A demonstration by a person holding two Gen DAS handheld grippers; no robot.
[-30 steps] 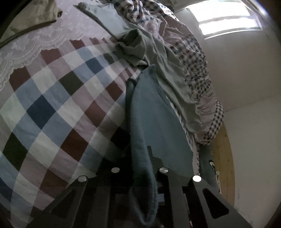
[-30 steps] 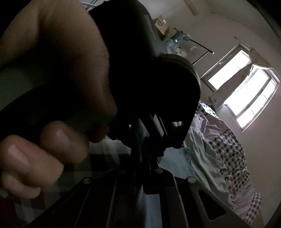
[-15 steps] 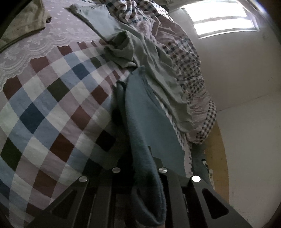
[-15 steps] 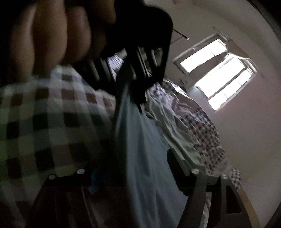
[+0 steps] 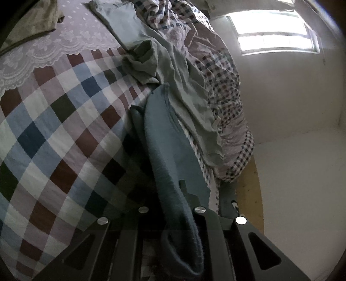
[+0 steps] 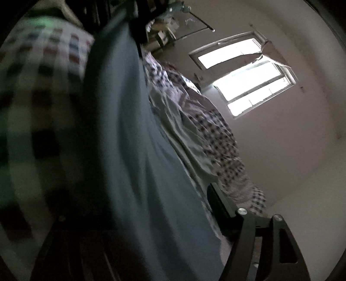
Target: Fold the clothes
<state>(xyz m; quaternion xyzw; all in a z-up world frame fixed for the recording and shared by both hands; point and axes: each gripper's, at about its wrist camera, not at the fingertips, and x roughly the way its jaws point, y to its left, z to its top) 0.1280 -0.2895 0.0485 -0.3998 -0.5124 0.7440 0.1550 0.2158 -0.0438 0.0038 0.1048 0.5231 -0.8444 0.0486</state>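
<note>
A blue-grey garment (image 5: 164, 138) runs from the checked bedcover (image 5: 54, 121) up into my left gripper (image 5: 170, 207), which is shut on its folded edge. In the right wrist view the same garment (image 6: 129, 140) hangs as a long taut band down from the left gripper (image 6: 138, 19) at the top. My right gripper (image 6: 140, 216) stands wide open around the lower part of the band. Its right finger (image 6: 218, 201) is clear of the cloth; its left finger is lost in shadow.
A pale green garment (image 5: 183, 90) lies crumpled beside the blue one. Behind it is a bunched small-check quilt (image 5: 216, 64). A lace-edged cover (image 5: 71, 36) and an olive garment (image 5: 32, 23) lie at the far end. A wall with a window (image 6: 248, 82) stands to the right.
My right gripper opened and slid down along the blue-grey garment, away from the left gripper and the hand on it. The left gripper kept its hold and tilted slightly.
</note>
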